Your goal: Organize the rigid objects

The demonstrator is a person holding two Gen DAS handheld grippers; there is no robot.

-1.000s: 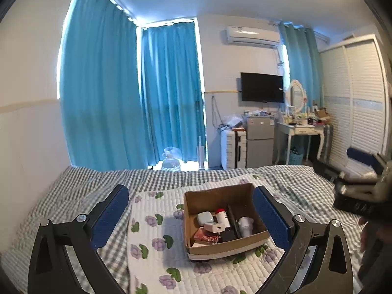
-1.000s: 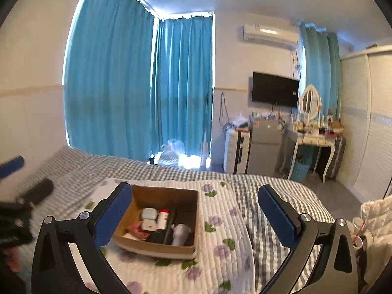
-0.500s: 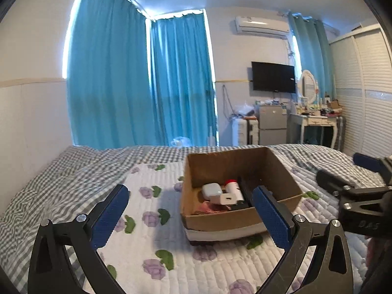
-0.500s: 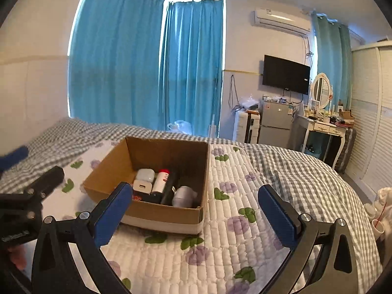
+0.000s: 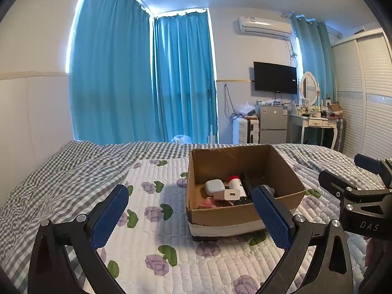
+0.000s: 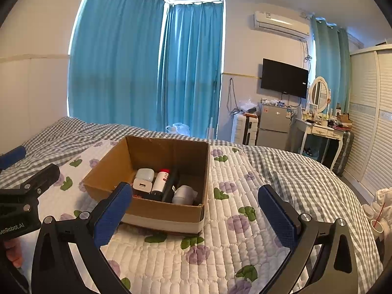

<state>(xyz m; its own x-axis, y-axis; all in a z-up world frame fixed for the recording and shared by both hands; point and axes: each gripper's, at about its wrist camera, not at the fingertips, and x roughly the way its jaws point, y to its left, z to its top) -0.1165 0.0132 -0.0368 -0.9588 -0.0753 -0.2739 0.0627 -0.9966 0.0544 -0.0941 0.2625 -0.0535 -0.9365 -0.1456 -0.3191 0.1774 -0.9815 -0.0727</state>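
An open cardboard box (image 5: 289, 175) (image 6: 105, 169) stands on a flowered white quilt on the bed. Inside lie a white earbud case (image 5: 214, 186) (image 6: 145, 174), a white charger plug (image 5: 229, 194) (image 6: 142, 185), a white bottle with a red cap (image 5: 236, 183) (image 6: 161, 180), a black remote (image 5: 247, 187) (image 6: 172, 183), a white rounded object (image 6: 182, 194) and a pink packet (image 5: 210, 203). My left gripper (image 5: 192, 216) is open and empty, just before the box. My right gripper (image 6: 194, 218) is open and empty, near the box's front right corner.
The quilt (image 5: 152, 232) (image 6: 245, 220) lies over a grey checked bedsheet (image 5: 61, 171). Blue curtains, a small fridge (image 6: 274, 127), a dressing table (image 6: 318, 132) and a wardrobe stand beyond the bed. Each gripper shows at the edge of the other's view.
Both grippers have come down and closer to the box, which now looks larger. Both stay open.
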